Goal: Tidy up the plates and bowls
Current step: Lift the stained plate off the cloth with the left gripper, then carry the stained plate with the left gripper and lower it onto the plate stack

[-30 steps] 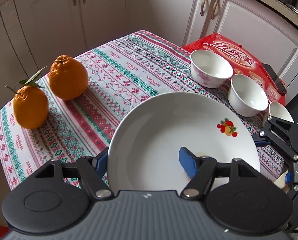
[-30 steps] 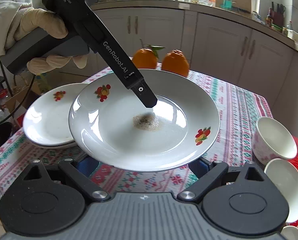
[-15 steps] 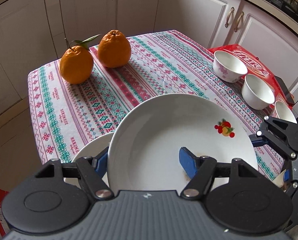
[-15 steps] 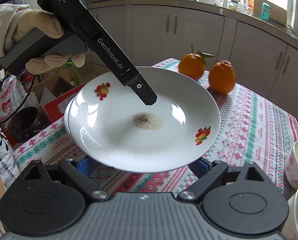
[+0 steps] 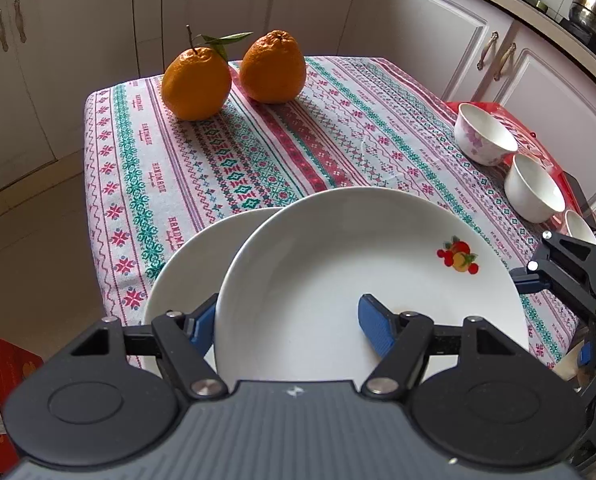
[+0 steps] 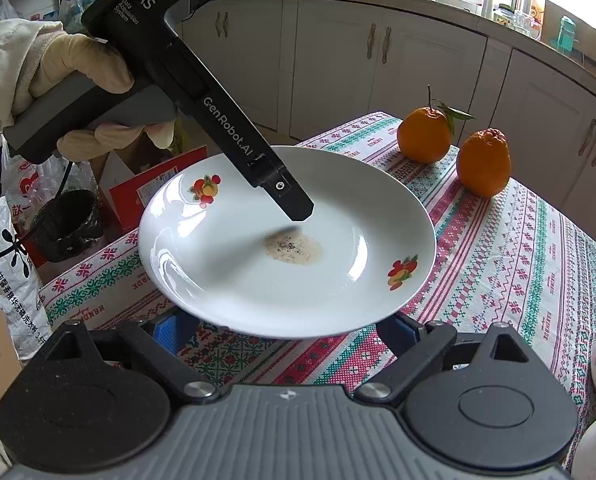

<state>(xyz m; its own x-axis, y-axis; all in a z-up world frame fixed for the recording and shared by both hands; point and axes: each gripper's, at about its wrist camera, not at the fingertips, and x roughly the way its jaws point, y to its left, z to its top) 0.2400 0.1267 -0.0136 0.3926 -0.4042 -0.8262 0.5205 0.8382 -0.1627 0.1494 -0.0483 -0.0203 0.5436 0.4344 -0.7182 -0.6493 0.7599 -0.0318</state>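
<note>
Since a second ago, both views are showing the held plate point(image 5: 362, 272) travelling over the second plate point(image 5: 186, 264) on the tablecloth point(image 5: 258, 148). Left gripper point(image 5: 288, 322) is clamping its near rim; right gripper point(image 6: 286, 330) is waiting open beneath. Lowering level and centred should nest it cleanly. Lettering is reading "DAS", "GenRobot.AI", "HANDMADE".

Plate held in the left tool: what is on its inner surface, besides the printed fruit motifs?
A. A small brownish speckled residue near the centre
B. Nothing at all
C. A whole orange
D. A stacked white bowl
A. The right wrist view shows a brownish speckled patch near the centre of the plate, just below the left tool's finger; the oranges sit on the tablecloth behind.
</note>
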